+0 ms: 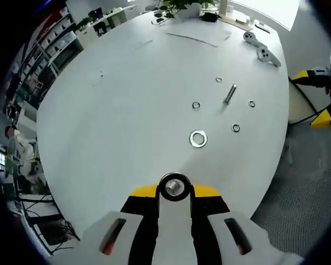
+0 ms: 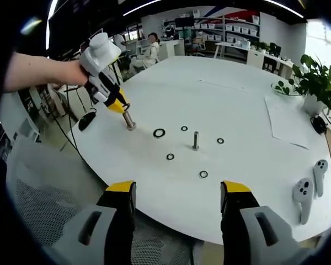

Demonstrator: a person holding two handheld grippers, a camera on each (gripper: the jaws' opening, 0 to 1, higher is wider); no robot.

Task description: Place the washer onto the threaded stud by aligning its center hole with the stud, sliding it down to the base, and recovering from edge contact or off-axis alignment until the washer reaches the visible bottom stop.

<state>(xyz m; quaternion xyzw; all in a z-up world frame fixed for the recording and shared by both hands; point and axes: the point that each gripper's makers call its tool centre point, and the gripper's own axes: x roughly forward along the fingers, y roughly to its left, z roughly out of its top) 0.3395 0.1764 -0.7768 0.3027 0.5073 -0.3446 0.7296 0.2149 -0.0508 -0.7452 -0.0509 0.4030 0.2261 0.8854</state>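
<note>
Gripping a short metal bolt (image 1: 174, 187) between closed jaws, the left gripper (image 1: 174, 194) held it head-up just over the near edge of the table (image 1: 116, 99). In the right gripper view the same left gripper (image 2: 117, 102) pointed down with the bolt (image 2: 129, 121) at or near the tabletop; contact could not be told. Why a second bolt was held there is unclear; it may have been meant as another stud.

The stud (image 2: 195, 139) stood upright near the middle of the table, bare, with nothing on its shaft. That upright stance left its top free for a washer to drop over. A large washer (image 1: 198, 138) lay flat between the left gripper and the stud (image 1: 230, 94), apart from both; it was probably the task's washer, judging by size. Four smaller washers (image 2: 170, 157) lay flat, loosely ringed around the stud, none touching it, within easy reach.

The right gripper (image 2: 178, 199) hung off the table's edge with its jaws wide apart and empty, facing the stud, probably waiting to pick.

Two grey controllers (image 2: 303, 193) lay at the table's side, and a sheet of paper (image 2: 287, 124) beyond. No writing or brand could be read.
</note>
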